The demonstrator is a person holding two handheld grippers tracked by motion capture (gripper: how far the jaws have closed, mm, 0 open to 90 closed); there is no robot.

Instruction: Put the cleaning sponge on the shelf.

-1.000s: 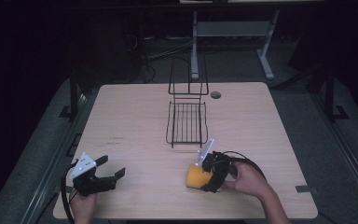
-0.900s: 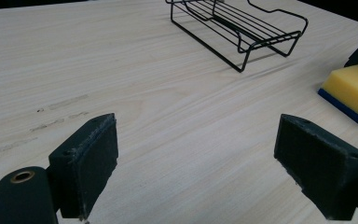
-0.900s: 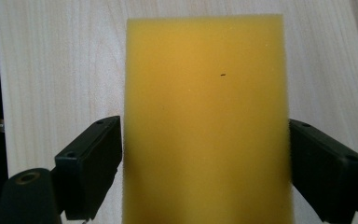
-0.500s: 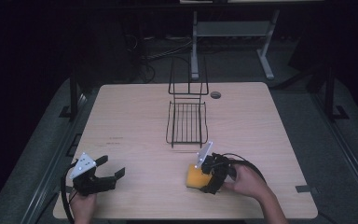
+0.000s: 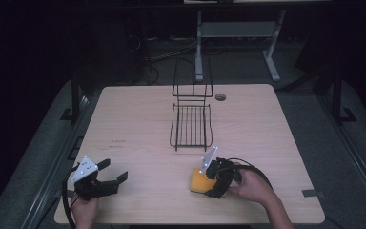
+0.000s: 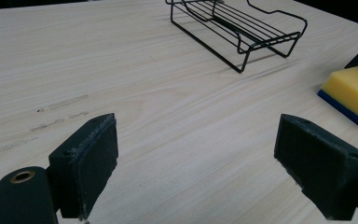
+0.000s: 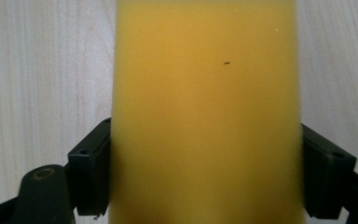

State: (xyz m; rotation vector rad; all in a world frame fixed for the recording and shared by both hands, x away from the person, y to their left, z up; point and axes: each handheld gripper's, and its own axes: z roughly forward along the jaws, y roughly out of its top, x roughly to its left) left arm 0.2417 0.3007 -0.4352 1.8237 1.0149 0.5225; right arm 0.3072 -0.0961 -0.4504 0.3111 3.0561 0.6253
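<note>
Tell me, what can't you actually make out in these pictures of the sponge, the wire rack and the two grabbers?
- Sponge: in the right gripper view its top and bottom are cut off by the frame; its blue underside, seen in the left gripper view, is hidden here.
- Right gripper: in the high view its jaws are too small and dark to tell apart.
- Wire rack: its far end is cut off at the left gripper view's top edge.

high view overhead facing forward, left gripper view low across table (image 6: 168,116), right gripper view close on sponge (image 7: 205,116)
</note>
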